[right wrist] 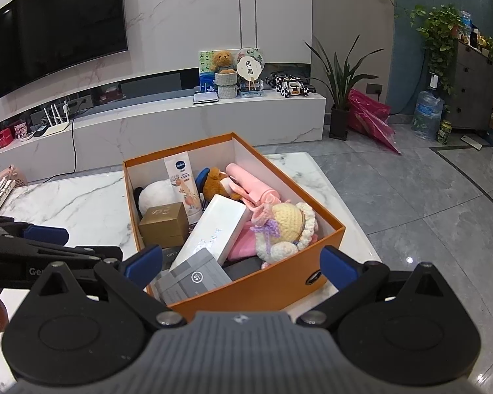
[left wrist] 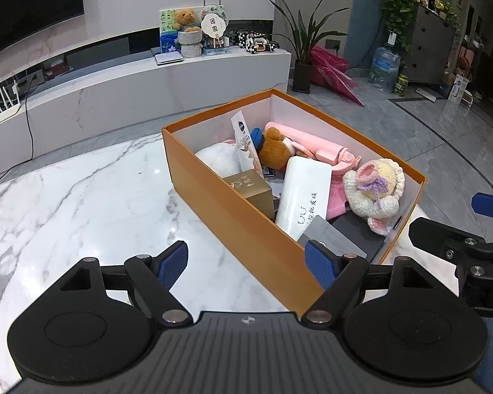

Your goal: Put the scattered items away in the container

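An orange cardboard box (right wrist: 246, 282) is set on a white marble table (left wrist: 82, 197), toward its right side. The box is seen filled: a gold carton (right wrist: 164, 225) at the left, a long white case (right wrist: 213, 229) leaning across the middle, a grey packet (right wrist: 194, 279) at the near end, a crocheted doll (right wrist: 286, 229) at the right, a brown plush toy (right wrist: 217, 182) and a pink bottle (right wrist: 249, 187) at the far end, a white tube (right wrist: 182, 187) propped upright.

The left gripper (left wrist: 248, 264) is held near the box's left near corner, fingers spread wide, nothing between them. The right gripper (right wrist: 243, 264) is held at the near end wall, fingers likewise apart and empty.
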`<state>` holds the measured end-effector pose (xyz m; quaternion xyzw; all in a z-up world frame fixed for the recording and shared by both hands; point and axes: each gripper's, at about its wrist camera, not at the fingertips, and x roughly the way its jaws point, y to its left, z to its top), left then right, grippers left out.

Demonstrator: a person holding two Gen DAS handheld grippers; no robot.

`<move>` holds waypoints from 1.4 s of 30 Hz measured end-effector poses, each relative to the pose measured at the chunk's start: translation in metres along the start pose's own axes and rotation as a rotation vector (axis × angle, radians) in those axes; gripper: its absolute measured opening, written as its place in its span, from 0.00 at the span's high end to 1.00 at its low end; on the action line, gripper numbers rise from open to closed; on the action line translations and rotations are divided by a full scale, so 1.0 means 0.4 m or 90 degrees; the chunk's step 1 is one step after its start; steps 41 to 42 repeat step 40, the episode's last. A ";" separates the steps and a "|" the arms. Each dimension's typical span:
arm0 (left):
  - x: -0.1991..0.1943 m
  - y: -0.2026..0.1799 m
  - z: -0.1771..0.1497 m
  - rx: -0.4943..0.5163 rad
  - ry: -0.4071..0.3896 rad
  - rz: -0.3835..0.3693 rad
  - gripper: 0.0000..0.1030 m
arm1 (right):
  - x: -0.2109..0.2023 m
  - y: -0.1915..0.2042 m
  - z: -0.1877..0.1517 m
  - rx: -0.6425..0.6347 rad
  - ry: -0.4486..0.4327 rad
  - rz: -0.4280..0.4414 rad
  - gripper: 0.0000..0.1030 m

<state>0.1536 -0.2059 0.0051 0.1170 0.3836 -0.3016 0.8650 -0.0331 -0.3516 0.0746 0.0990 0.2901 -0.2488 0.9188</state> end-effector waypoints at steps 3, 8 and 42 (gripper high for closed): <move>-0.002 -0.004 0.001 0.004 0.000 0.000 0.11 | -0.002 0.001 0.000 -0.001 0.001 0.001 0.01; -0.005 -0.008 0.006 0.008 -0.005 -0.003 0.11 | -0.011 0.005 0.001 -0.003 -0.001 0.003 0.01; -0.032 -0.022 0.011 0.014 -0.037 -0.031 0.11 | -0.029 0.013 0.011 -0.011 -0.012 0.002 0.01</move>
